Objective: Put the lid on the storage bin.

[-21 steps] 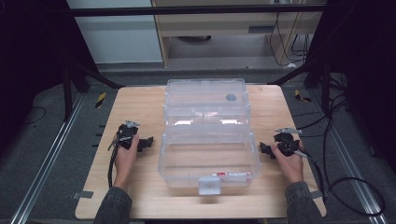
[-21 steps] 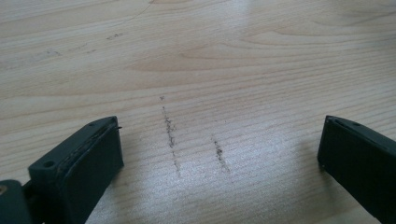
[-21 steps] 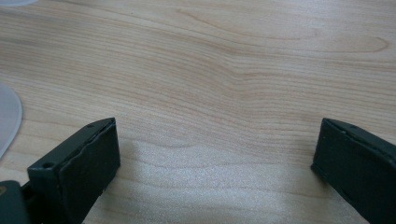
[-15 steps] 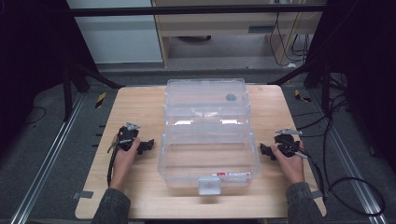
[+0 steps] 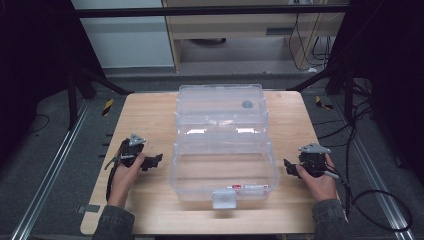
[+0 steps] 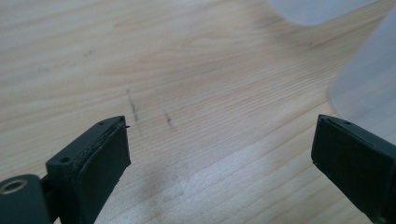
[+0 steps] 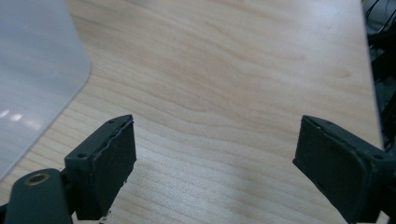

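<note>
Jaws of both grippers are spread wide w/ nothing between them but bare wood. Left gripper (image 5: 150,162) is held low just beside the left wall of the clear plastic box (image 5: 224,172); right gripper (image 5: 291,168) is held just beside its right wall, not touching. Box is set mid-table (image 5: 150,115), lid thrown back toward the far edge, white latch (image 5: 224,198) facing the person. Box corner is seen blurred in left gripper view (image 6: 369,88) & right gripper view (image 7: 32,74).

The clear, rectangular plastic storage box (image 5: 224,167) stands open and upright between the 2 grippers, just inside each. Its transparent lid (image 5: 221,107) lies folded back beyond them. A white latch (image 5: 224,198) sits on its near wall.
</note>
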